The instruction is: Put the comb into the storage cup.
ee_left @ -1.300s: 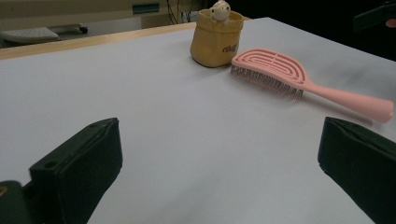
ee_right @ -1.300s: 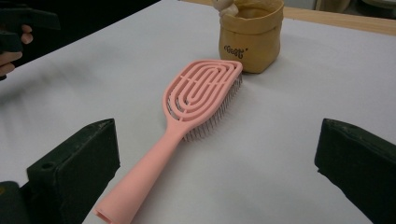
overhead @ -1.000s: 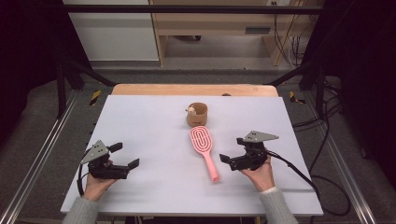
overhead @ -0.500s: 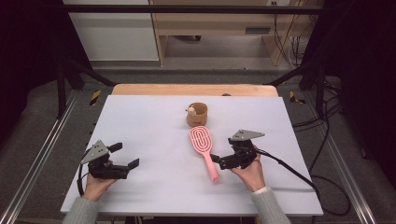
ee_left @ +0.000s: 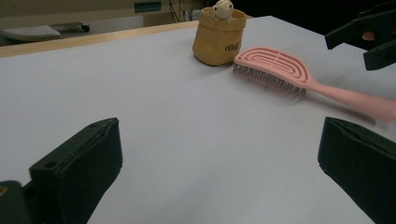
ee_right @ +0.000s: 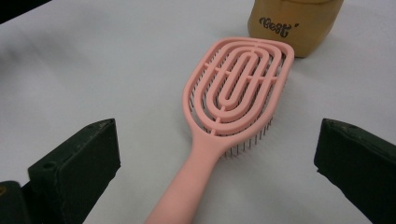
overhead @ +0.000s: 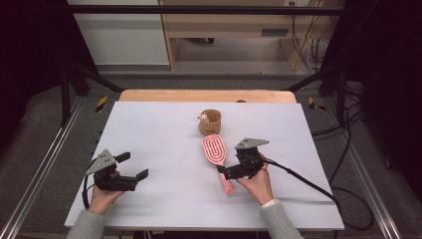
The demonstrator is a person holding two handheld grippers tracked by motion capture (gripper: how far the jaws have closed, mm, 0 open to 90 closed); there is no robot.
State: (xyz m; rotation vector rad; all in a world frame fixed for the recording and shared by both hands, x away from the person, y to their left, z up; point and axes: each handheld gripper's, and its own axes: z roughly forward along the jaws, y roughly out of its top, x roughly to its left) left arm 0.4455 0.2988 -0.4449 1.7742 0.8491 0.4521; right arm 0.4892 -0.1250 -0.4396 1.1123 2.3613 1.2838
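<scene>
A pink hairbrush (overhead: 214, 148) lies bristles down in the middle of the white table (overhead: 159, 129), its handle pointing toward the person. My right gripper (overhead: 225, 172) is open at the handle. In the right gripper view the brush (ee_right: 233, 88) runs up between the two wide-apart jaws of that gripper (ee_right: 215, 163), untouched. A tan cup (overhead: 210, 122) with a small toy figure in it stands just beyond the brush head. My left gripper (overhead: 133, 166) rests open near the front left, empty. Ahead of its jaws (ee_left: 219, 168) stand the cup (ee_left: 218, 35) and the brush (ee_left: 275, 70).
A black cable (overhead: 308, 181) trails from the right gripper across the table's right side and off the edge. A wooden strip (overhead: 199, 94) borders the far edge. Metal frame rails (overhead: 45, 159) run along both sides. The right gripper (ee_left: 369, 39) appears at the top right of the left gripper view.
My right gripper has moved left across the table to the brush handle, which now lies between its open jaws. The left gripper has stayed still.
</scene>
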